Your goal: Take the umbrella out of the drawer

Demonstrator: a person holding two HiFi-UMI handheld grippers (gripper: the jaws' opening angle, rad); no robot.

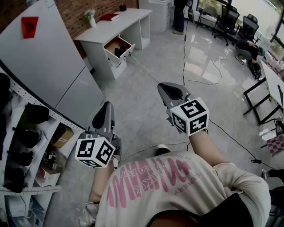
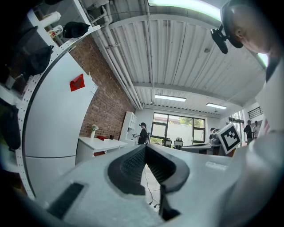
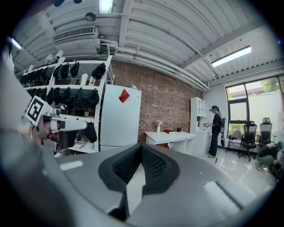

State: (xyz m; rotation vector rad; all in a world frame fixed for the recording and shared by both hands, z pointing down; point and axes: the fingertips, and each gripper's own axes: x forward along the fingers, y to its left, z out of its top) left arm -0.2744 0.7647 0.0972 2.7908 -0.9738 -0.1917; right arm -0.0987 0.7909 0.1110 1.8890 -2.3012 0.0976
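The left gripper and right gripper are being held over the floor, each with its jaws pressed together on nothing. Well apart from them, a dark thing, apparently the umbrella, is being held in the open drawer of the white table. The pink lettering on the shirt is not being made out.

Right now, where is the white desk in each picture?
Head view: the white desk is at the top, left of middle, with its drawer pulled open.
Left gripper view: the white desk is at the left, just below mid-height, beyond the jaws.
Right gripper view: the white desk is just right of middle, above the jaws.
Shared landmark: the brick wall behind it.
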